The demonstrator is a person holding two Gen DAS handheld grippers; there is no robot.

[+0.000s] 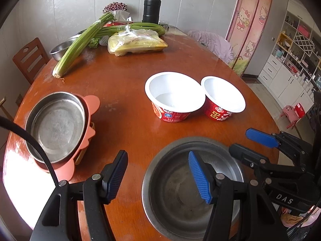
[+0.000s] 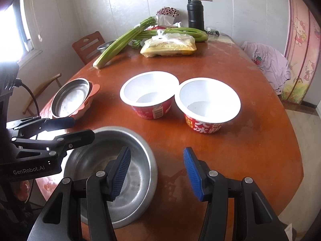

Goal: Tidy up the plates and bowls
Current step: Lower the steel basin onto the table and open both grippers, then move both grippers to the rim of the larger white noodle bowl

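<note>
Both grippers spread wide, holding nothing. Left gripper (image 1: pixel 160 175) hovers at the near steel bowl's (image 1: pixel 180 196) left rim; right gripper (image 2: pixel 157 173) at its right rim. Two red paper bowls (image 2: pixel 149 95) (image 2: pixel 207 103) sit touching mid-counter (image 2: pixel 230 160). A steel plate (image 1: pixel 57 128) rests on a pink plate (image 1: pixel 91 104) far left.

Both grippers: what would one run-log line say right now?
left gripper: open, empty | right gripper: open, empty | steel bowl: on table, unheld | two paper bowls: side by side
</note>
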